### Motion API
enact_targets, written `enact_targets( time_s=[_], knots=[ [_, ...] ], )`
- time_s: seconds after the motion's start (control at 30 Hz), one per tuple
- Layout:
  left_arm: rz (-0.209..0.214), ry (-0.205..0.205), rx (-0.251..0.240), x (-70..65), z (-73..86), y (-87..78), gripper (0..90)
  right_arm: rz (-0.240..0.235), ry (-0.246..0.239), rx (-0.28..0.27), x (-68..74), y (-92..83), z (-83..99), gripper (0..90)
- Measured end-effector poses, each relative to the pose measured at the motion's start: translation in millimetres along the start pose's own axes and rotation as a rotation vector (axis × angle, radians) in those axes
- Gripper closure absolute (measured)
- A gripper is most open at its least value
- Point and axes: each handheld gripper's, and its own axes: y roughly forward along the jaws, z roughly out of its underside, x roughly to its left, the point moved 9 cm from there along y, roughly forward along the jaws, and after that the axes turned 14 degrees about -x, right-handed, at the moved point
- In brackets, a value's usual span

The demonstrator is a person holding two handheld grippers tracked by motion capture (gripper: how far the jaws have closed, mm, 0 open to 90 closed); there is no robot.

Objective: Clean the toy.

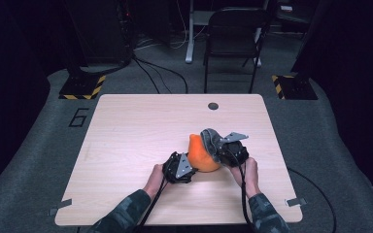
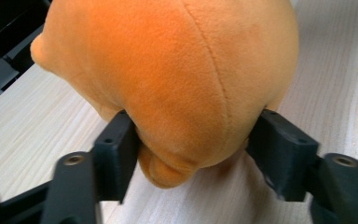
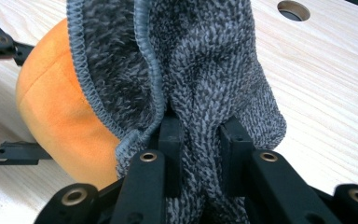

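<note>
An orange plush toy point(image 1: 200, 155) sits on the wooden table point(image 1: 136, 126), right of the middle and toward the near edge. My left gripper point(image 1: 190, 167) comes at it from the left, and both pads press into the toy's lower sides point(image 2: 168, 70), so it is shut on the toy. A grey knitted cloth point(image 1: 211, 140) drapes over the toy's right side. My right gripper point(image 1: 222, 149) is shut on a pinched fold of that cloth point(image 3: 205, 70). In the right gripper view the toy point(image 3: 51, 107) bulges out from under the cloth's hemmed edge.
A round cable hole point(image 1: 213, 106) lies in the table near its far edge. A black folding chair point(image 1: 233, 39) stands on the floor beyond the table. Two stand bases with yellow-black stripes point(image 1: 82, 87) flank the far corners. Cables trail from both grippers toward me.
</note>
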Motion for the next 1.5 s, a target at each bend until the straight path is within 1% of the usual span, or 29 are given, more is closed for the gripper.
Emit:
enact_targets(
  time_s=[0.17, 0.2, 0.23, 0.27, 0.33, 0.37, 0.4, 0.43, 0.47, 0.5, 0.53, 0.6, 0.67, 0.7, 0.77, 0.83, 1.17, 1.27, 1.3, 1.4, 1.43, 1.47, 1.5],
  knots=[
    [-0.003, -0.004, -0.001, 0.3, 1.7, 0.6, 54.9, -0.003, -0.007, -0.004, -0.1, 0.1, -0.4, 74.2],
    [-0.003, -0.003, -0.003, 0.3, 1.7, 0.7, 57.1, -0.002, -0.005, -0.004, -0.1, -0.3, -0.6, 74.2],
    [-0.005, -0.002, -0.001, 0.5, 1.8, 0.7, 60.3, 0.003, 0.013, -0.004, 0.8, -1.1, -0.7, 74.1],
    [-0.007, -0.001, 0.001, 0.8, 1.6, 0.7, 61.9, -0.002, 0.002, -0.014, -0.6, -1.3, -2.0, 74.0],
    [-0.01, -0.005, 0.0, 0.9, 1.3, 0.5, 64.1, -0.01, 0.018, -0.038, -4.4, -5.7, -5.5, 74.0],
    [-0.009, -0.002, 0.0, 1.4, 1.3, 0.1, 64.9, -0.007, 0.034, -0.048, -8.0, -9.0, -7.5, 74.0],
    [0.001, 0.0, 0.001, 1.5, 1.4, -0.1, 65.4, 0.009, 0.037, -0.055, -15.6, -14.1, -9.0, 74.0],
    [-0.003, -0.007, 0.002, 1.6, 1.9, -0.2, 65.7, 0.025, 0.049, -0.063, -20.9, -17.1, -9.7, 74.0],
    [-0.004, -0.014, 0.001, 1.5, 2.0, -0.4, 66.0, 0.049, 0.062, -0.068, -29.8, -20.9, -9.5, 74.0],
    [-0.007, -0.017, -0.004, 2.1, 2.0, -0.1, 66.2, 0.071, 0.07, -0.061, -38.7, -25.0, -7.0, 74.0],
    [-0.007, -0.017, -0.003, 2.2, 2.0, -0.1, 66.5, 0.093, 0.094, -0.06, -48.6, -27.9, -3.0, 74.0],
    [-0.008, -0.023, -0.004, 1.9, 2.0, -0.2, 66.9, 0.119, 0.125, -0.038, -62.9, -30.8, 6.4, 73.9],
    [-0.008, -0.026, -0.005, 2.2, 2.0, -0.4, 67.7, 0.133, 0.137, -0.021, -72.2, -29.7, 14.8, 73.8],
    [-0.009, -0.027, -0.005, 2.5, 2.2, -0.4, 68.0, 0.138, 0.163, -0.007, -75.7, -27.9, 20.4, 73.8],
    [-0.01, -0.028, -0.007, 2.7, 2.2, -0.5, 68.8, 0.143, 0.17, 0.011, -80.6, -24.9, 27.3, 73.7],
    [-0.014, -0.029, -0.01, 3.0, 2.0, -0.7, 69.3, 0.146, 0.192, 0.028, -81.7, -22.7, 31.5, 73.5],
    [-0.028, -0.054, -0.04, 4.6, -1.2, -1.6, 71.2, 0.152, 0.201, 0.031, -85.5, -22.4, 33.9, 73.1],
    [-0.034, -0.069, -0.057, 5.6, -3.4, -2.2, 71.8, 0.153, 0.201, 0.03, -86.4, -22.5, 34.2, 73.0],
    [-0.031, -0.071, -0.055, 5.9, -3.7, -2.5, 72.1, 0.156, 0.199, 0.03, -87.3, -22.5, 34.4, 73.0],
    [-0.032, -0.092, -0.064, 7.3, -7.0, -3.6, 72.5, 0.156, 0.201, 0.027, -88.6, -23.3, 34.3, 73.0],
    [-0.033, -0.103, -0.071, 7.7, -8.2, -3.8, 72.5, 0.154, 0.197, 0.025, -89.3, -23.5, 34.3, 72.9],
    [-0.028, -0.123, -0.069, 8.2, -9.7, -4.4, 72.5, 0.155, 0.196, 0.024, -89.8, -23.7, 34.2, 73.0],
    [-0.029, -0.13, -0.072, 9.0, -11.0, -5.1, 72.5, 0.158, 0.207, 0.026, -89.6, -24.2, 34.0, 72.9]
  ],
)
